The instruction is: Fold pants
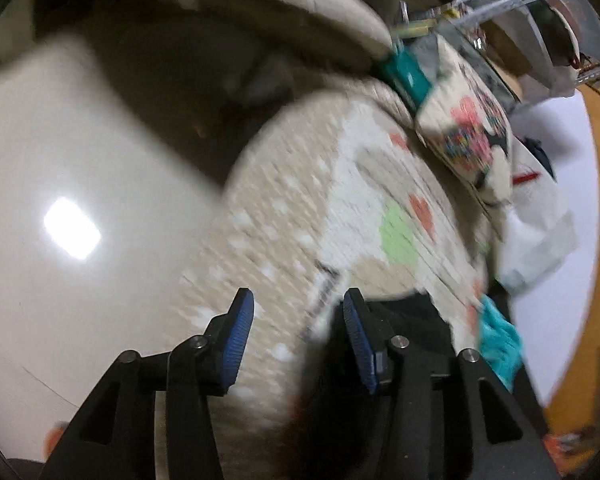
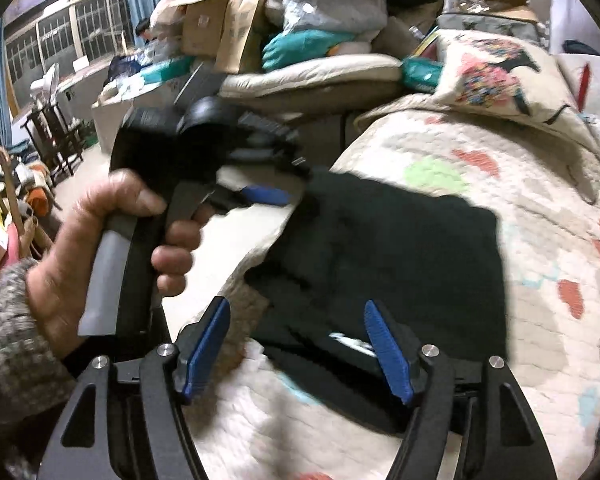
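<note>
The black pants (image 2: 400,256) lie folded into a rough rectangle on a patterned quilt (image 2: 540,208). My right gripper (image 2: 300,344) is open just above their near edge, with nothing between its blue pads. My left gripper (image 1: 298,336) is open and empty over the quilt (image 1: 300,208); a black patch of the pants (image 1: 412,320) shows behind its right finger. In the right wrist view the left gripper (image 2: 266,196), held by a hand (image 2: 100,248), hovers at the pants' far left corner. The left wrist view is blurred.
A patterned pillow (image 2: 496,76) lies at the far end of the quilt, also in the left wrist view (image 1: 468,136). A cushioned chair (image 2: 312,76), boxes and bags pile up behind. A pale glossy floor (image 1: 80,200) lies left of the bed.
</note>
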`<state>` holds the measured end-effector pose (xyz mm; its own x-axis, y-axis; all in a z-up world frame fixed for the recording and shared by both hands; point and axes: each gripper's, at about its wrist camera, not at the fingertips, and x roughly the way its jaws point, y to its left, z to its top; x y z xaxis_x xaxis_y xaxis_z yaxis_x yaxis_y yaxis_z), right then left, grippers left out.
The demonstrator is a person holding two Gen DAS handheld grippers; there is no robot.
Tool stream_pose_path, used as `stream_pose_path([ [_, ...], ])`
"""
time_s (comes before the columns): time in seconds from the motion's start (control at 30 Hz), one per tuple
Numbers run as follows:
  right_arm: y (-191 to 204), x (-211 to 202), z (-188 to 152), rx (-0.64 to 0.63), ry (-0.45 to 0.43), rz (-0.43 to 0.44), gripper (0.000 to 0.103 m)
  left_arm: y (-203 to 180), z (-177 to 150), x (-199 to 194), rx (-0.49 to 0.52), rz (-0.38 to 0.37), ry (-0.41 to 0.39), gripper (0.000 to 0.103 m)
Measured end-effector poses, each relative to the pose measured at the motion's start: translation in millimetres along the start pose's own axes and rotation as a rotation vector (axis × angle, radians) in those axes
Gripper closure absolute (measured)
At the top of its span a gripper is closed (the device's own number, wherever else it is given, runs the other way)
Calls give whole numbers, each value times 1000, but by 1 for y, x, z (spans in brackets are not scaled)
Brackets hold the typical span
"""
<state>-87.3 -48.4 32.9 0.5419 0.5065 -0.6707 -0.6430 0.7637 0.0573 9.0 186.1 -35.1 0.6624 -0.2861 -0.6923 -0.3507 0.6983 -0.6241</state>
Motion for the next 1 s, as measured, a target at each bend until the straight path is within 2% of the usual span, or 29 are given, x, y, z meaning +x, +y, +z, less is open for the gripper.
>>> stream_pose_path([
  [0.1,-26,-22,9,55,-59,-65,28,-11,-6,-33,43,83,-143,57],
  [0.13,-34,-25,11,77,-70,-84,28,-14,-9,-39,47,87,-162,57],
  [0.17,-45,-26,13,109,-79,-108,28,-16,-10,-40,51,76,-164,55],
  [0.23,-60,-23,13,164,-80,-112,28,-32,-16,-31,102,48,-112,53],
  [0.37,-78,-6,4,258,-52,-55,28,-63,-31,-10,199,27,-42,53],
  [0.4,-79,-2,1,272,-39,-42,28,-72,-36,3,246,73,-2,52],
  [0.5,-85,8,-12,307,7,-38,28,-75,-54,27,308,277,69,50],
  [0.63,-95,11,-22,312,45,-75,28,-63,-74,23,364,349,24,47],
  [0.73,-112,18,-37,419,79,-26,26,-53,-74,16,330,289,18,47],
  [0.83,-124,19,-46,507,84,17,25,-29,-66,15,205,183,32,34],
  [0.93,-124,10,-46,492,66,0,24,1,-57,11,-9,25,81,31],
  [1.0,-119,-1,-44,457,32,-47,24,5,-54,1,-39,21,39,31],
])
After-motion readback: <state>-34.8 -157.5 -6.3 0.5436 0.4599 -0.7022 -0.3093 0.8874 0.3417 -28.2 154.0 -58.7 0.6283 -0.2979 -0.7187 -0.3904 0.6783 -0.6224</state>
